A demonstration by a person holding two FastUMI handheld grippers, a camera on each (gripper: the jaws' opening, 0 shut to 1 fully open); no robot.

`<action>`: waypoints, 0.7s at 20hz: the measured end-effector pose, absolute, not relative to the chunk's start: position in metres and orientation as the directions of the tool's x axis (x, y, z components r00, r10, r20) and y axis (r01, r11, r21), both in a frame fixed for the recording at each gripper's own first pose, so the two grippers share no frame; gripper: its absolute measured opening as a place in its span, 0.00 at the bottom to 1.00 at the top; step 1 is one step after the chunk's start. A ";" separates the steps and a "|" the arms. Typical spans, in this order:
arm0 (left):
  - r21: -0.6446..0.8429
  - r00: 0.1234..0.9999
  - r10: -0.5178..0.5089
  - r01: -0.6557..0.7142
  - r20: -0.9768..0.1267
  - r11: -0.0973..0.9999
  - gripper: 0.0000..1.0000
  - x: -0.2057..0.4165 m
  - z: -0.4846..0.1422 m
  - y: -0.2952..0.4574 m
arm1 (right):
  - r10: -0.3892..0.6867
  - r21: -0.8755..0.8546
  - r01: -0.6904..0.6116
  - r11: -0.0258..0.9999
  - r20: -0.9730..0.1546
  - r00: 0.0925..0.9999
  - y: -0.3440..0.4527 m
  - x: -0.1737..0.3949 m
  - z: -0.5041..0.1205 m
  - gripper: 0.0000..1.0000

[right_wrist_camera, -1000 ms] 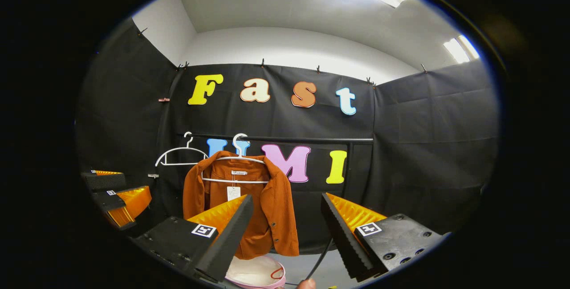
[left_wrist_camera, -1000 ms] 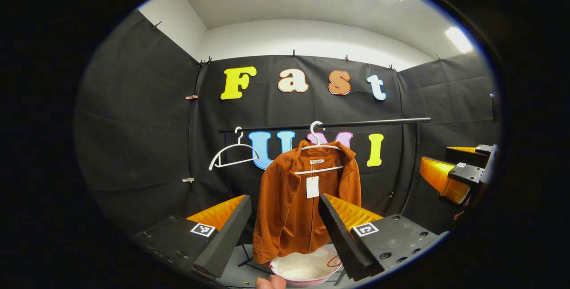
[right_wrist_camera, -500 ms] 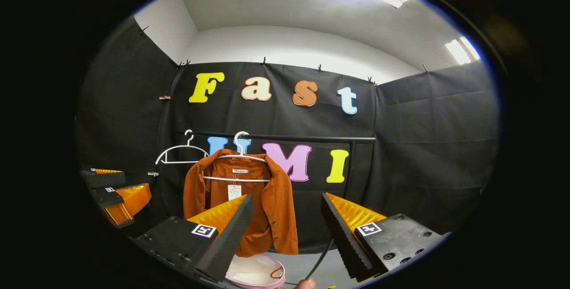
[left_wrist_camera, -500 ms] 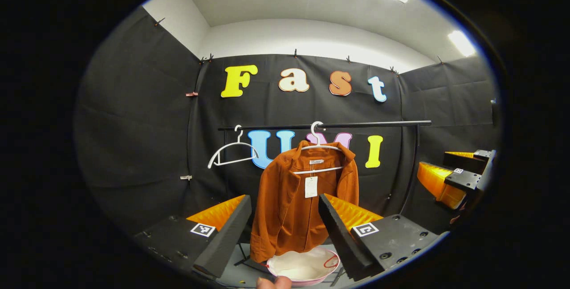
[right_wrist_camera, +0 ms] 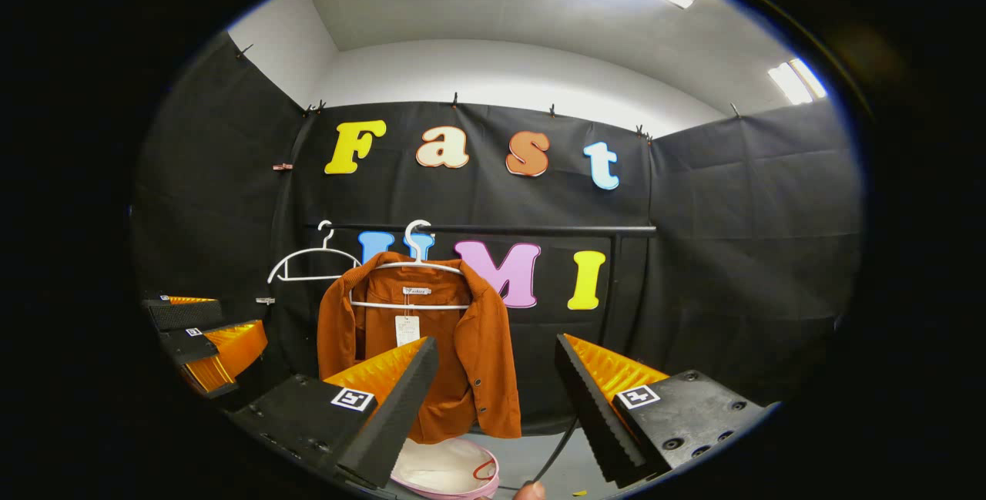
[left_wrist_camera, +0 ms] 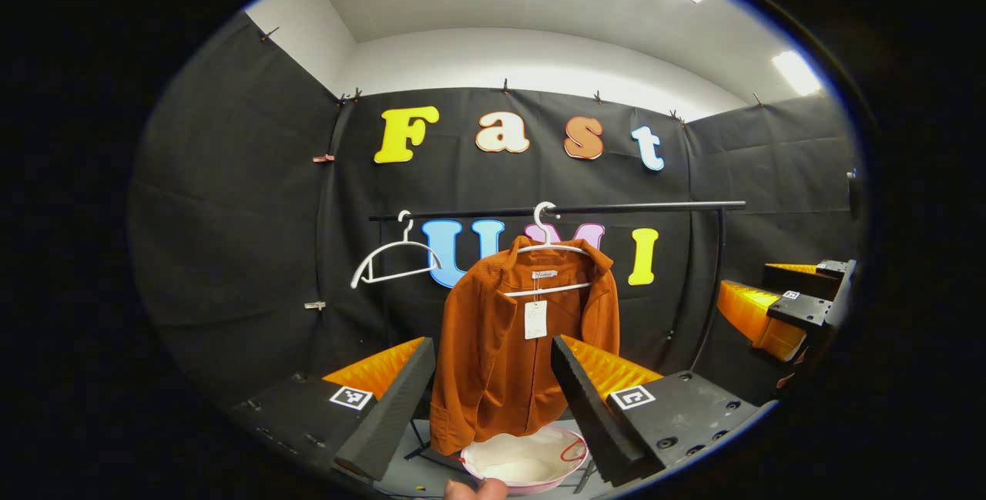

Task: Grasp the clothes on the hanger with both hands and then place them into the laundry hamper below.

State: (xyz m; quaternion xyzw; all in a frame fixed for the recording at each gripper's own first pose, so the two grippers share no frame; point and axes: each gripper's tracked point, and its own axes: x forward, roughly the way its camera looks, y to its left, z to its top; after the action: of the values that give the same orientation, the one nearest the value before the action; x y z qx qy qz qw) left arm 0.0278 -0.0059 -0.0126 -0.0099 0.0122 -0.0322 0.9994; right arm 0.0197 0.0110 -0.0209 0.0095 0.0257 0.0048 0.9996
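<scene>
jacket [left_wrist_camera: 524, 354] on white hanger [left_wrist_camera: 548, 244], on rail [left_wrist_camera: 555, 212] ahead of both tongs, untouched | hamper [left_wrist_camera: 528, 460] under hem | left tongs [left_wrist_camera: 493, 388] wide | right tongs [right_wrist_camera: 497, 392] wide, jacket left of gap | spare hanger [left_wrist_camera: 393, 261] farther left

Left gripper [left_wrist_camera: 493, 388]: jaws spread wide, level, nothing between the fingers. Right gripper [right_wrist_camera: 497, 388]: jaws likewise parted and empty. A fingertip [left_wrist_camera: 474, 489] shows at the lower edge.

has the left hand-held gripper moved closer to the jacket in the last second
Yes, slightly. In the left gripper view the jacket and rail look a little larger and higher, so the left hand-held gripper has edged toward them, jaws open.
</scene>
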 end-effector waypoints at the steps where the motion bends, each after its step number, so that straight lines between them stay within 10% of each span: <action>1: -0.014 0.997 -0.066 0.066 -0.026 0.998 0.96 0.037 -0.015 -0.007 | 0.017 0.030 -0.016 0.999 -0.058 0.998 0.013 0.027 -0.023 0.98; 14: 0.022 0.999 0.012 -0.011 -0.042 1.000 0.99 0.214 -0.053 -0.017 | 0.105 0.061 -0.102 0.993 -0.047 0.993 0.031 0.199 -0.080 0.98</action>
State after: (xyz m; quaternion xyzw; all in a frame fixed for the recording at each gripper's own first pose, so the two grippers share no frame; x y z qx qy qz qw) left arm 0.2139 -0.0173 -0.0534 0.0110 0.0211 0.0058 0.9997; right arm 0.1994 0.0313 -0.0799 0.0291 0.0249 0.0519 0.9979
